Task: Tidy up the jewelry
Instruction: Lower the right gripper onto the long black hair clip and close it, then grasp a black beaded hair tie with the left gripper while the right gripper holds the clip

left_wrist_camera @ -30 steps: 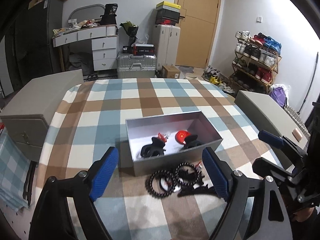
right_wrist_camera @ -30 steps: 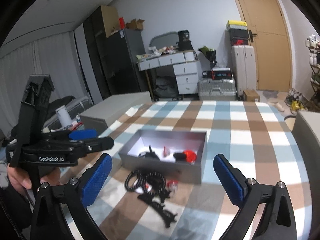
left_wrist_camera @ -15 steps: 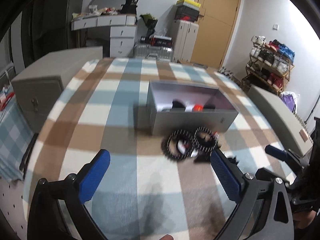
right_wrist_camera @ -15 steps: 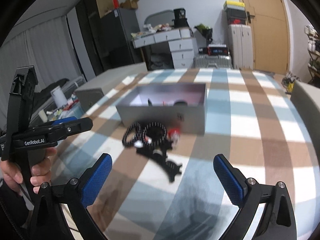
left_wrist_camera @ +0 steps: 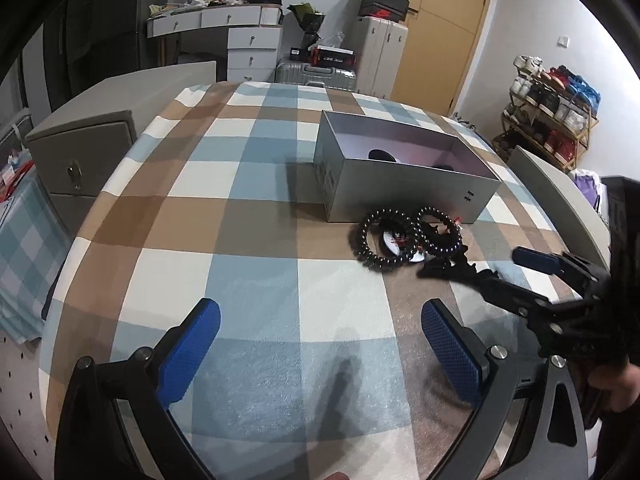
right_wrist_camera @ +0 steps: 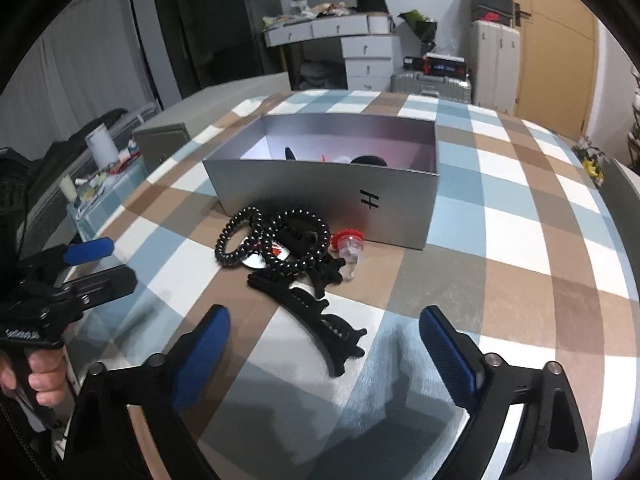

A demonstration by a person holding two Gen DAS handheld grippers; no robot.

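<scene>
On the checked tablecloth stands an open silver box with dark and red pieces inside. In front of it lie two black spiral coils, a white round badge, a small red-and-clear piece and black claw clips. My right gripper hangs low over the longest claw clip. Its jaws are closing, the clip lies between them, and the pads do not touch it. My left gripper is open over bare cloth, left of the pile.
Grey cabinets flank the table on the left and the right. A hand holds the left gripper's grip at the table's left edge. Behind are a white desk, suitcases, a door and a shoe rack.
Both grippers have sunk toward the table, so the box shows from a lower angle. The right gripper came down over the claw clip and its fingers drew inward. The left gripper opened wider.
</scene>
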